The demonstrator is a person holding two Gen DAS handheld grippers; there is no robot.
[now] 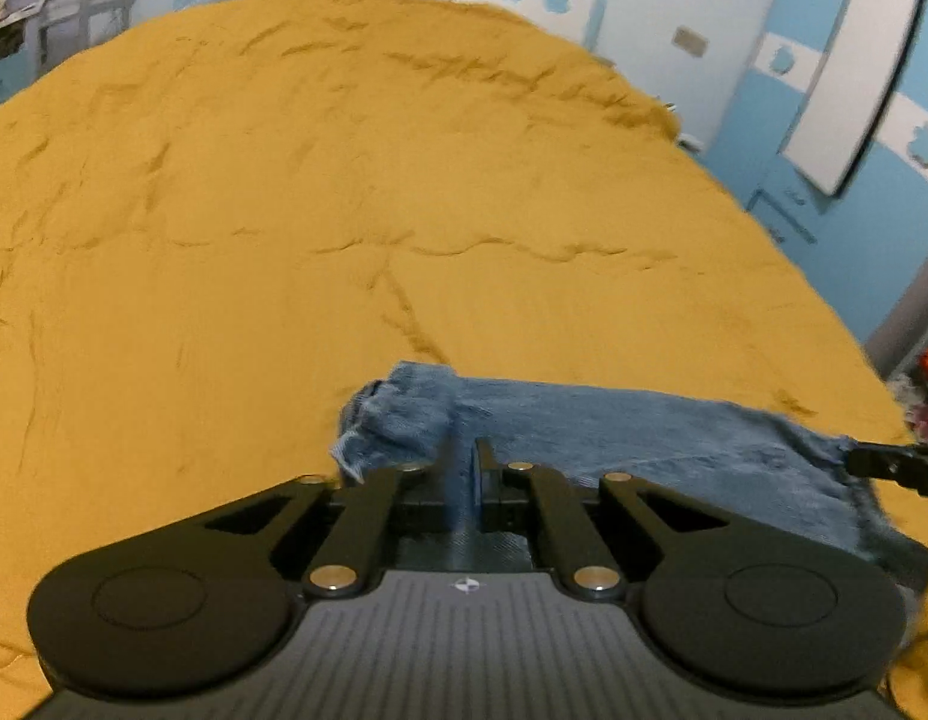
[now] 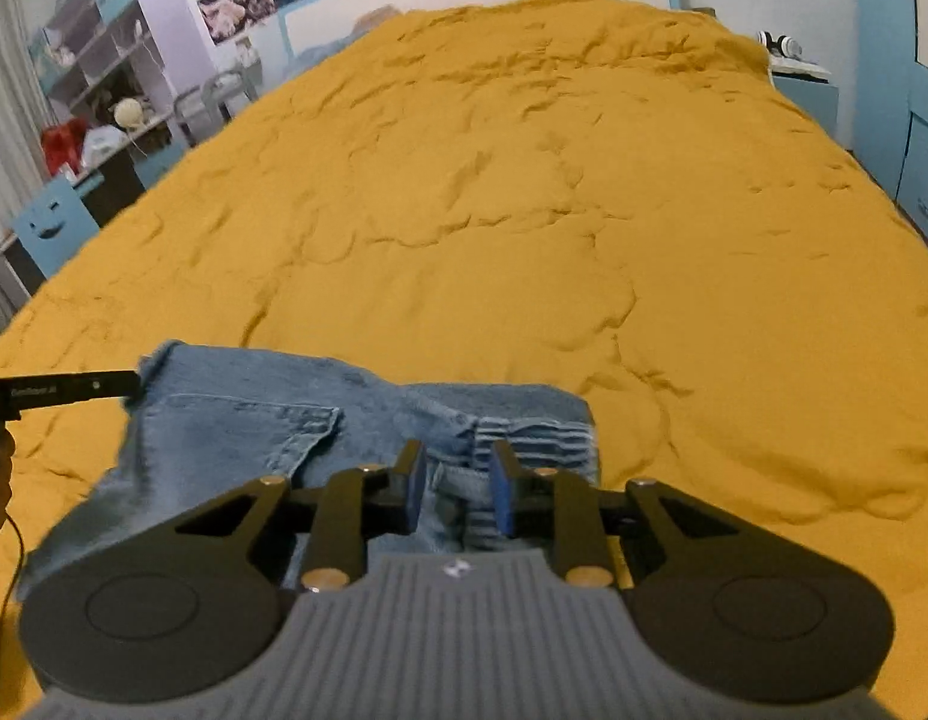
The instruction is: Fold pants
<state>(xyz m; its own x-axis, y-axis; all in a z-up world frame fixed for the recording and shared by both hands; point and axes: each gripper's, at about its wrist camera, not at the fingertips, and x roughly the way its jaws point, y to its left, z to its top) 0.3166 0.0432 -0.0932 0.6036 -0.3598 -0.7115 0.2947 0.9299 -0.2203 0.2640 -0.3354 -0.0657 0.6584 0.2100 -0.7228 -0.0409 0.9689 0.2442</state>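
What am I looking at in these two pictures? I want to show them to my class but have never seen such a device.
A person holds a two-finger gripping tool in each hand; each tool's camera looks forward along its fingers. One picture comes from the left gripper, the other from the right gripper. Blue denim pants lie on a bed with a mustard-yellow cover. The left gripper's fingers are pinched shut on the pants near one end. The right gripper's fingers stand apart over the denim at the other end, gripping nothing that I can see. Each tool also shows at the edge of the other's picture.

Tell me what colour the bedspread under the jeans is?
Mustard yellow bedspread, clearest from the right wrist view.
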